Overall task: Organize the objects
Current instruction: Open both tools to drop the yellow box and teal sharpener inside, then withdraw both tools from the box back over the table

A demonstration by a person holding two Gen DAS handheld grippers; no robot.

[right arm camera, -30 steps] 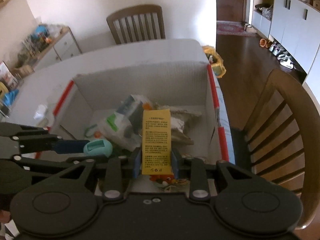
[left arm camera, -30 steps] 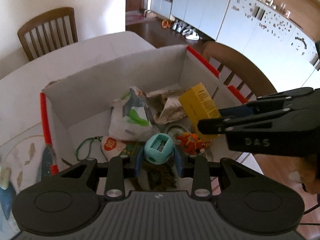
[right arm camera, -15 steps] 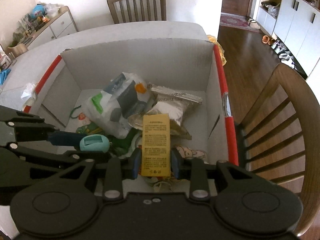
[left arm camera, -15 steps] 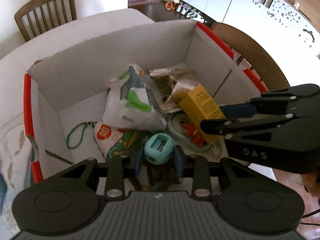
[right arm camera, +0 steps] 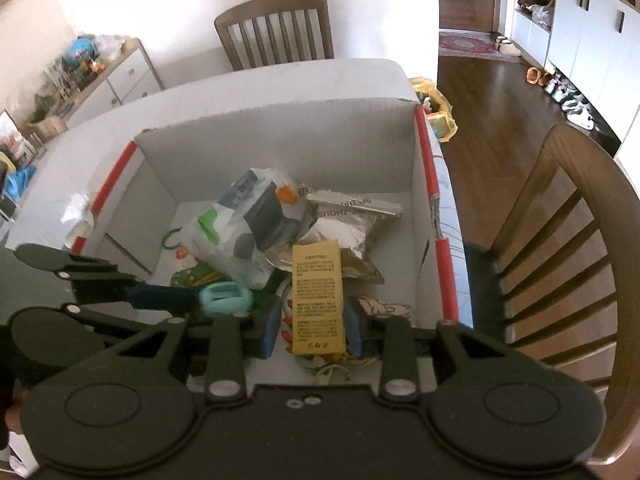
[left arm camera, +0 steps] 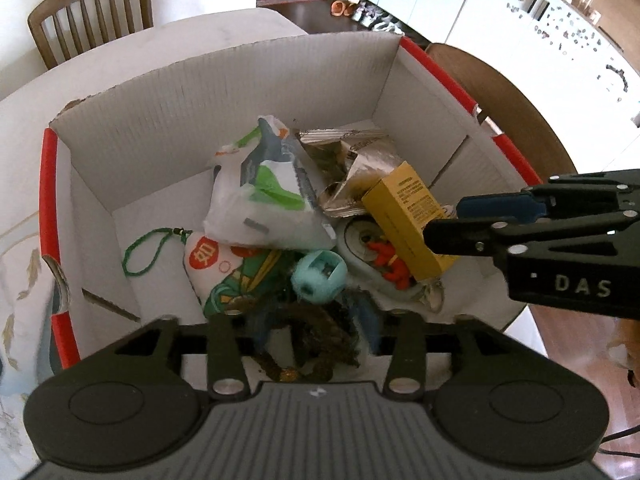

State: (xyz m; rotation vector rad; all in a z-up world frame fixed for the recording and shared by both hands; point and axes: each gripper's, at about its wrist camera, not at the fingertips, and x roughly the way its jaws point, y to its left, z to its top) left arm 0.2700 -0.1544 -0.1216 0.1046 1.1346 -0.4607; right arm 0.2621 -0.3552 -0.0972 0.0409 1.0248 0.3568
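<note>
A white cardboard box (left arm camera: 240,96) (right arm camera: 280,140) with red edges holds a pile of things. My left gripper (left arm camera: 312,320) hangs over its near side, jaws opening. The teal ball (left arm camera: 319,276) (right arm camera: 226,300) lies free on the pile just past the fingertips, no pad touching it. My right gripper (right arm camera: 312,328) (left arm camera: 444,222) is over the box's right half, jaws opening too. The yellow carton (right arm camera: 318,300) (left arm camera: 408,224) stands between its blue pads (right arm camera: 272,324) with a gap on the left side. The carton's far end rests on the pile.
In the box lie a white and green bag (left arm camera: 264,200), a crumpled foil pouch (right arm camera: 352,220), a green cord (left arm camera: 148,248) and an orange toy (left arm camera: 390,260). Wooden chairs (right arm camera: 560,240) (left arm camera: 92,8) stand at the table's right and far sides. A sideboard (right arm camera: 100,80) is back left.
Both grippers sank nearer into the box. The left jaws spread and the teal ball left them for the pile. The right pads parted slightly from the yellow carton.
</note>
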